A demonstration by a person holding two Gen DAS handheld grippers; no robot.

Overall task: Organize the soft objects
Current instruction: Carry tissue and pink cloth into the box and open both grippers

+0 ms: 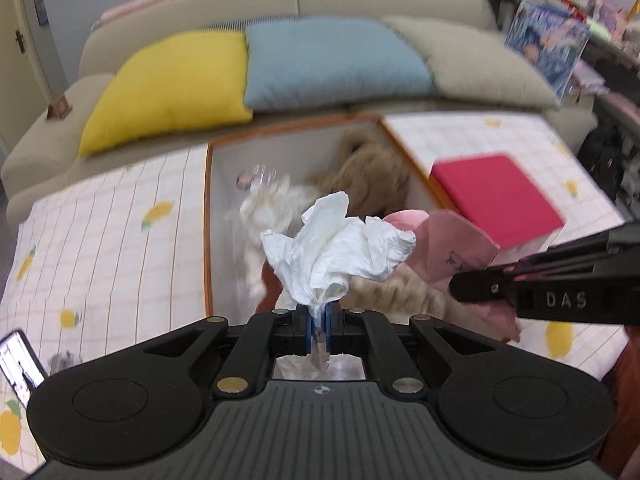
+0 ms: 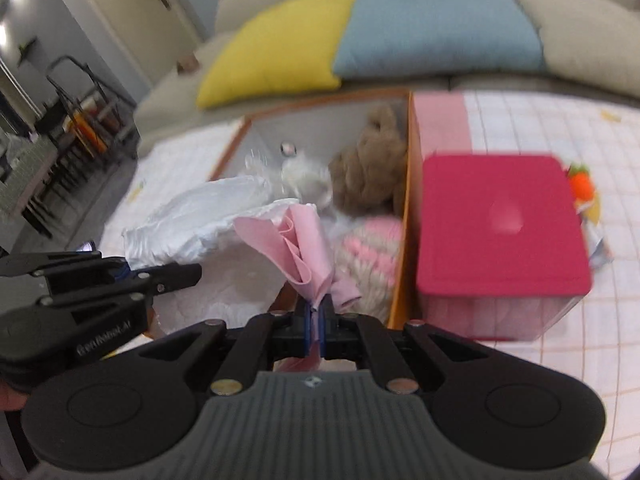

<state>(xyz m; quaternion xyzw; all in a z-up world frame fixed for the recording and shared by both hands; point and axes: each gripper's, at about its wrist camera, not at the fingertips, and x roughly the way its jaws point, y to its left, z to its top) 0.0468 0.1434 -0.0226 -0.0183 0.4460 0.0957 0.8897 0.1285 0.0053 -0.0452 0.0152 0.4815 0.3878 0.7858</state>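
My left gripper (image 1: 319, 322) is shut on a crumpled white tissue (image 1: 340, 248) and holds it over the near edge of an open orange-rimmed box (image 1: 207, 216). My right gripper (image 2: 315, 322) is shut on a folded pink cloth (image 2: 304, 240), also above the box (image 2: 409, 184). The right gripper shows at the right of the left wrist view (image 1: 472, 286) with the pink cloth (image 1: 460, 244). The left gripper (image 2: 176, 274) and the tissue (image 2: 200, 216) show at the left of the right wrist view. Inside the box lie a brown plush toy (image 1: 372, 172), a white plush (image 1: 264, 208) and a pink-and-cream knitted item (image 2: 368, 256).
A red-lidded container (image 2: 496, 220) stands right of the box on the lemon-print tablecloth (image 1: 108, 240). A sofa with a yellow cushion (image 1: 172, 84), a blue cushion (image 1: 332, 60) and a beige cushion (image 1: 480, 64) lies behind. A phone (image 1: 18, 364) lies at the near left. An orange carrot toy (image 2: 582, 186) lies behind the container.
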